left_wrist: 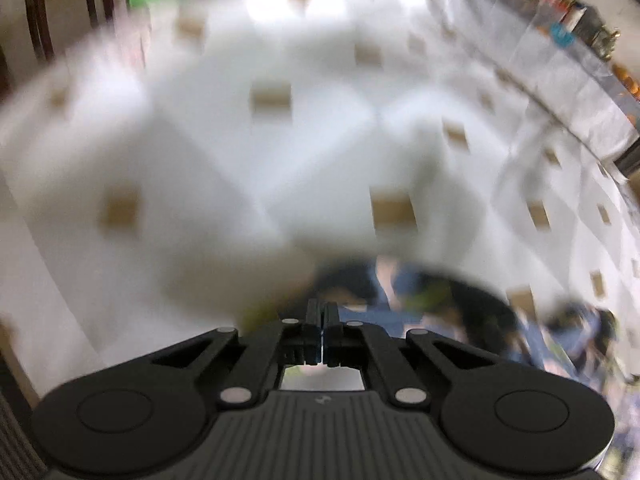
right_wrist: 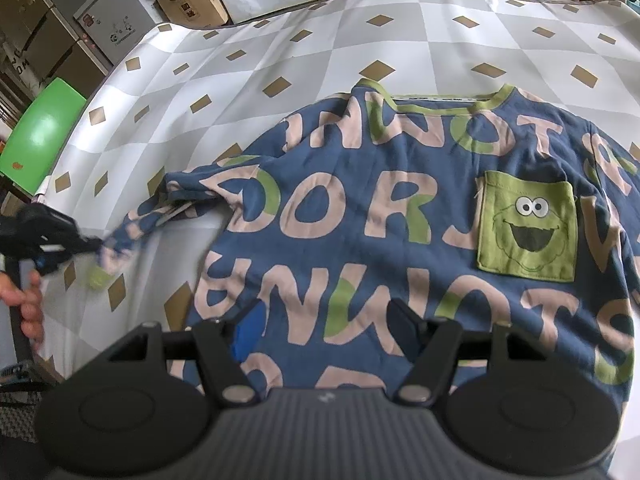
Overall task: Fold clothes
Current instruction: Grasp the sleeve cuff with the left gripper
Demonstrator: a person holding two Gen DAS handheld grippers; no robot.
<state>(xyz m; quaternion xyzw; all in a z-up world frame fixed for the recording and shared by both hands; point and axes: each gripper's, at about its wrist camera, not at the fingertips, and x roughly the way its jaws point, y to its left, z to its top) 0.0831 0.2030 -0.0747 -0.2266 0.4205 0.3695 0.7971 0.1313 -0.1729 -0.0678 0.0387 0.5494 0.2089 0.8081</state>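
A blue T-shirt (right_wrist: 400, 208) with pink and green letters and a green face pocket (right_wrist: 528, 228) lies spread on the checked tablecloth (right_wrist: 320, 32), collar at the far side. Its left sleeve (right_wrist: 168, 204) is pulled out sideways to the left. My left gripper (right_wrist: 94, 245) is shut on the sleeve's end. The left wrist view is badly blurred, with the left gripper (left_wrist: 322, 310) showing closed fingers and blue fabric (left_wrist: 400, 292) just past the tips. My right gripper (right_wrist: 324, 320) hovers open over the shirt's near part, with nothing between its fingers.
The table's left edge (right_wrist: 52, 184) curves close to the sleeve. A green chair (right_wrist: 40, 140) stands past it. A cardboard box with a plant (right_wrist: 192, 0) and cabinets (right_wrist: 60, 20) sit at the back left. A person's hand (right_wrist: 28, 304) grips the left handle.
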